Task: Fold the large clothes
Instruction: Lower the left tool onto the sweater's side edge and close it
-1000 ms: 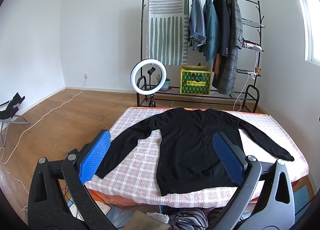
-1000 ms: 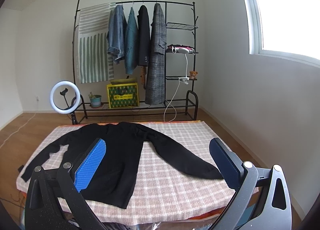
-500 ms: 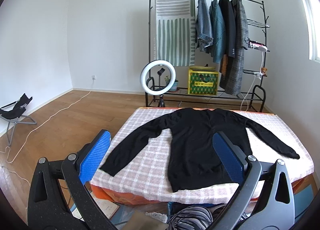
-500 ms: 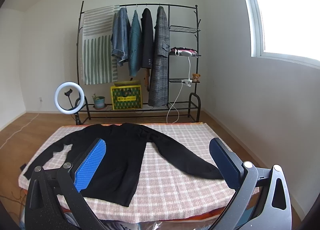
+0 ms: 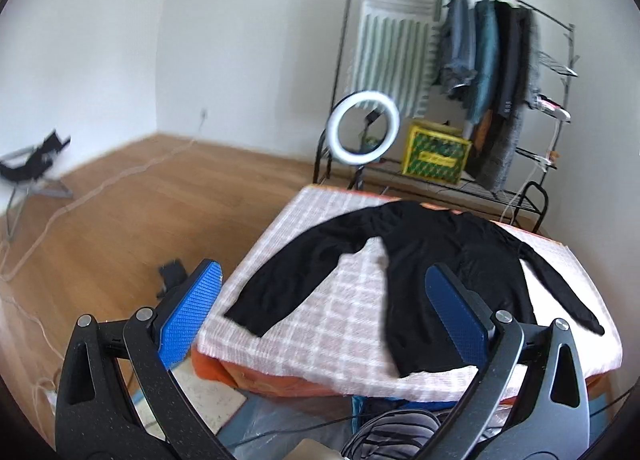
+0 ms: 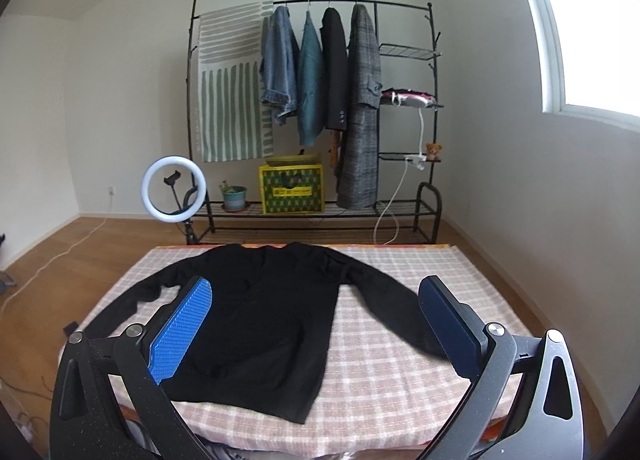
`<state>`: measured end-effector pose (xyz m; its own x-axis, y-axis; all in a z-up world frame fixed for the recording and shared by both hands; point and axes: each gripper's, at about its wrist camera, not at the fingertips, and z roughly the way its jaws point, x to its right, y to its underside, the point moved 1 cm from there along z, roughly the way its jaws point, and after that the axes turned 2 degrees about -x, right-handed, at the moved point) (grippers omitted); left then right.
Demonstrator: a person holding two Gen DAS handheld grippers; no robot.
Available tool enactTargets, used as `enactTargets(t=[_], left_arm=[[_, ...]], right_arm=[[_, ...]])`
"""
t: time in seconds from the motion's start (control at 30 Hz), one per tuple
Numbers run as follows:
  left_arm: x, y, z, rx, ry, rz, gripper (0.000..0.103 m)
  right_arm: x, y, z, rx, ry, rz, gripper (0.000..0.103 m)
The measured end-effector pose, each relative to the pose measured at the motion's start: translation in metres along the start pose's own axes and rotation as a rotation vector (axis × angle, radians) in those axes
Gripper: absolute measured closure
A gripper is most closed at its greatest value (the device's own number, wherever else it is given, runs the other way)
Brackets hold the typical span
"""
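Left wrist view is tilting and swinging leftward compared with half a second ago: the frame is rolling, motion blur is smearing the wall and floor, and far more bare wooden floor (image 5: 120,228) is showing. The left gripper (image 5: 324,312) is hanging released, blue pads spread wide, nothing between them. It is now lining up toward the sweater's left sleeve (image 5: 292,280), whose cuff is lying near the table's near-left corner.

Right wrist view is barely shifting; the right gripper (image 6: 316,324) is hovering just as released, jaws wide, framing the black sweater (image 6: 264,320).

Sweater is lying flat on the checked tablecloth (image 6: 400,388), collar toward the clothes rack (image 6: 312,100), hem toward the near edge, both sleeves angled outward. Neither gripper is touching fabric; no fold is made yet.

Reading: the left hand is starting its approach to a sleeve while the right is waiting. The first fold is probably that sleeve across the body. The blur is making the exact gap to the cuff hard to judge.
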<state>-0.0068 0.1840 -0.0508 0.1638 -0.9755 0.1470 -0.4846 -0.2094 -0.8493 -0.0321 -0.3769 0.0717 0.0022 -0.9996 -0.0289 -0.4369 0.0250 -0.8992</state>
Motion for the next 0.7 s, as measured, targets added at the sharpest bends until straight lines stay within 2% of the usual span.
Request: enactTargets(t=[0.13, 0.27, 0.4, 0.57, 0.7], left_arm=[[-0.035, 0.003, 0.038, -0.077, -0.011, -0.032, 0.001], [-0.067, 0.009, 0.076, -0.166, -0.024, -0.107, 0.015], [-0.092, 0.017, 0.115, -0.22, -0.048, -0.139, 0.018], [-0.12, 0.044, 0.186, -0.378, -0.051, -0.218, 0.034], [-0.139, 0.07, 0.239, -0.476, -0.057, -0.266, 0.035]], right_arm=[[-0.011, 0.002, 0.024, -0.025, -0.054, 0.026, 0.0], [-0.028, 0.001, 0.055, -0.037, -0.124, 0.019, 0.0], [-0.042, -0.005, 0.084, -0.056, -0.186, 0.005, 0.0], [-0.063, -0.003, 0.128, -0.126, -0.281, -0.037, 0.0], [-0.074, 0.003, 0.161, -0.175, -0.359, -0.005, 0.0]])
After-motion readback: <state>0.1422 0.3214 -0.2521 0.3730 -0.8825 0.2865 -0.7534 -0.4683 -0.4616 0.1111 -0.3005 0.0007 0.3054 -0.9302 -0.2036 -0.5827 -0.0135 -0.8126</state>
